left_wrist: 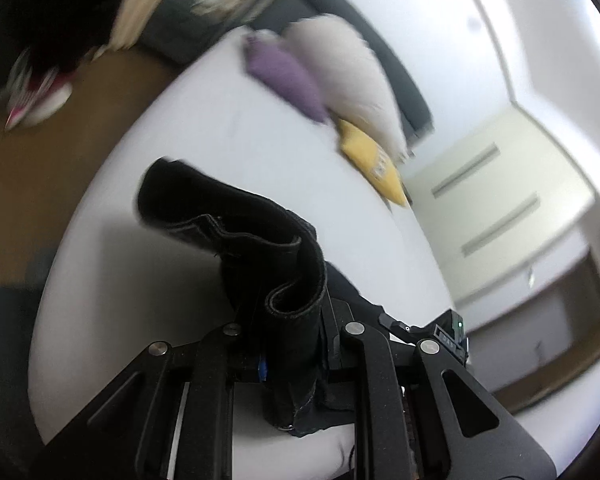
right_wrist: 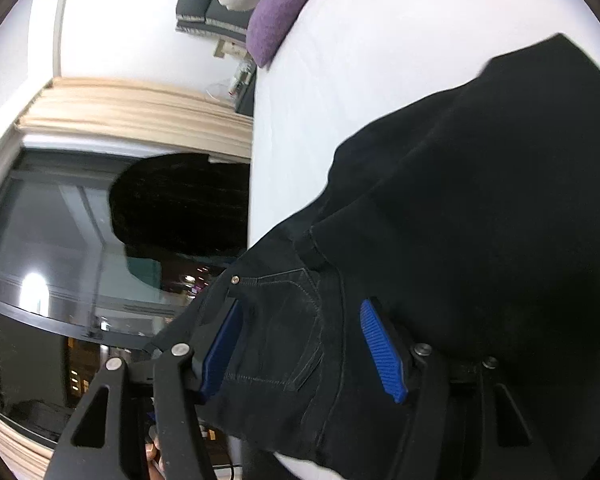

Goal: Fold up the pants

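Black pants lie across a white bed. In the left wrist view my left gripper is shut on a bunched, seamed edge of the pants, which curls up and away above the bed. In the right wrist view my right gripper stands open around the pocket area by the bed's edge. One blue pad lies bare on top of the cloth. The other pad sits at the cloth's edge, partly covered.
A purple pillow, a white pillow and a yellow cushion lie at the head of the bed. A pink-and-white shoe rests on the brown floor. A cream wardrobe and a dark window flank the bed.
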`<state>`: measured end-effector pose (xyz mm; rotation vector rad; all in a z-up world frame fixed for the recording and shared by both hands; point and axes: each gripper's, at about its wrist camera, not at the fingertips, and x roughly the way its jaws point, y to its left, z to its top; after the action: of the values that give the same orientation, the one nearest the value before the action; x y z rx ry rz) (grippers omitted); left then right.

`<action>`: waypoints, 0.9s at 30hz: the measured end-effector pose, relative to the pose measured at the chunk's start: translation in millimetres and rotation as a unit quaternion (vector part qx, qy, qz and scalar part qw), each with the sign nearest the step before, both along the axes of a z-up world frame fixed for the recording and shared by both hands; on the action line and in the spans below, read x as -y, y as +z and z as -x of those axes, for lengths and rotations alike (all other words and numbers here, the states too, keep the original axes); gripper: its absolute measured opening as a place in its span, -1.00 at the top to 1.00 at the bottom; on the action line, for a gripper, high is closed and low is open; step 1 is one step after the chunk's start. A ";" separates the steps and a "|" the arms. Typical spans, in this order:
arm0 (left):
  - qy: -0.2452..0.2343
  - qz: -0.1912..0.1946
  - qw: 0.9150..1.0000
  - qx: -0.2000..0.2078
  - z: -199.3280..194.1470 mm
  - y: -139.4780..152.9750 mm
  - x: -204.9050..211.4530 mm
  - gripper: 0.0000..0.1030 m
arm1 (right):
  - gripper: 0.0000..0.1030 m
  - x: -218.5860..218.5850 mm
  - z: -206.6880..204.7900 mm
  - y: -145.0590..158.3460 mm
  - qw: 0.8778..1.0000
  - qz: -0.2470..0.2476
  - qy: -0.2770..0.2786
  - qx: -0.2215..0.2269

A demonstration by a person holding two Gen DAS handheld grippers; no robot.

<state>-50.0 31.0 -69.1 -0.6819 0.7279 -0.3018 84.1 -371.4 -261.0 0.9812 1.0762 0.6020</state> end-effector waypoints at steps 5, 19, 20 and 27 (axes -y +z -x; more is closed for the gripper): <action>-0.105 -0.113 0.986 0.056 -21.4 43.9 113.8 0.70 | -0.27 36.4 19.3 9.0 1.000 -0.014 -0.006 0.011; -0.279 -0.274 0.920 0.027 -16.9 -47.0 310.7 0.69 | -0.52 81.0 41.4 5.2 0.999 -0.033 0.002 0.008; -0.280 -0.284 0.916 0.033 -15.2 -46.7 312.3 0.70 | -0.52 77.1 41.4 1.7 0.999 -0.034 0.005 0.002; -0.290 -0.357 0.885 0.070 16.9 -54.5 339.3 0.69 | -0.43 51.0 15.0 3.4 1.000 0.009 0.020 -0.005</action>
<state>-66.9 -308.3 -123.5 0.2778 0.8226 -0.5821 69.1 -422.4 -257.7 0.9507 1.1096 0.6196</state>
